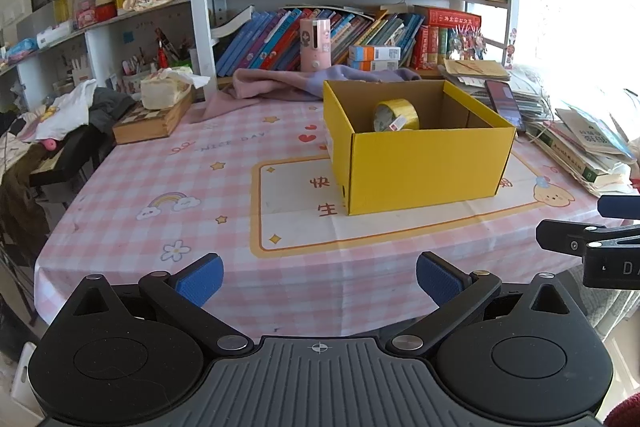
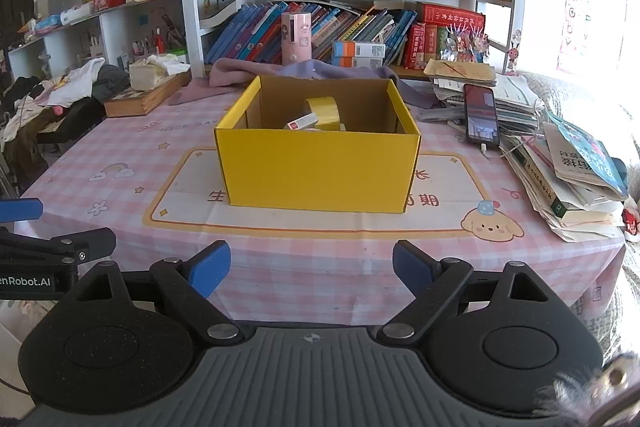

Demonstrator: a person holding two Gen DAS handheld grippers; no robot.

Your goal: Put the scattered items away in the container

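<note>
Task looks near its end. Yellow box [image 2: 318, 169], centre of frame on the desk [image 2: 120, 187], already holds one roll of yellow tape [image 2: 324, 111] and one small white carton [image 2: 302, 121] beside it. No loose small items visible on the checked cloth around the box; whether the phone [image 2: 482, 115] on the paper stack at right counts is unclear.

Count: one box, two items inside.

Left gripper [image 1: 319, 279] and right gripper [image 2: 311, 269]: both spread wide, nothing between the pads, low in frame short of the box.

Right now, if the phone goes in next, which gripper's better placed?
Probably right. The phone lies right of the yellow box; the right gripper is open, empty, and on that side.
</note>
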